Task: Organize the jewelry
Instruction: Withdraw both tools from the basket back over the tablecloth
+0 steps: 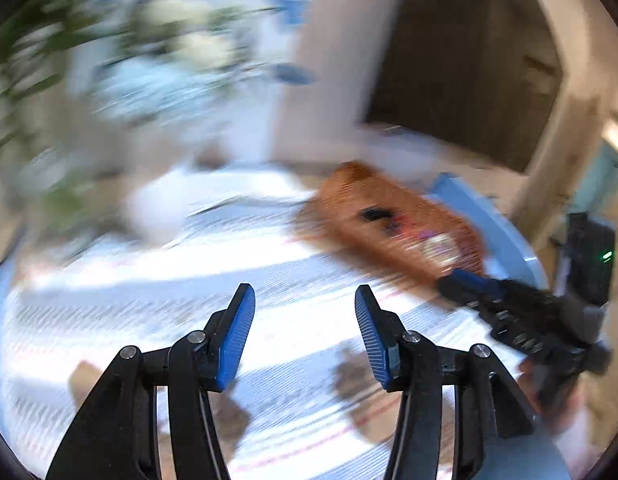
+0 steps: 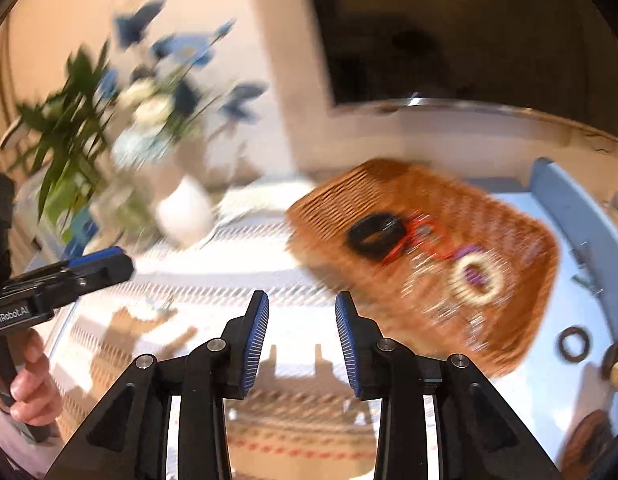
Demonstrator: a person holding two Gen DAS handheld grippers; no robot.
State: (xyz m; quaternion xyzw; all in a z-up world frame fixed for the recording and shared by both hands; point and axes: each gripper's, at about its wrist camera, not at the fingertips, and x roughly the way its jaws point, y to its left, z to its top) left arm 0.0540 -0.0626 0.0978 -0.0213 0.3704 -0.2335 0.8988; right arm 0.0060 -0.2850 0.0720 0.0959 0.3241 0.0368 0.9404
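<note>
1. Left wrist view, badly blurred: the left gripper [image 1: 305, 300] has its jaws apart, holding nothing, above a white cloth [image 1: 149, 312]. The basket [image 1: 393, 220] lies ahead to the right, with the right gripper [image 1: 465, 280] at its near edge.
2. Right wrist view: the right gripper [image 2: 302, 308] is spread and empty. The basket [image 2: 421, 248] holds a black ring [image 2: 375, 236], a cream ring [image 2: 479, 276] and a red piece [image 2: 425, 236]. A dark ring [image 2: 575, 342] lies on the table beside it.
</note>
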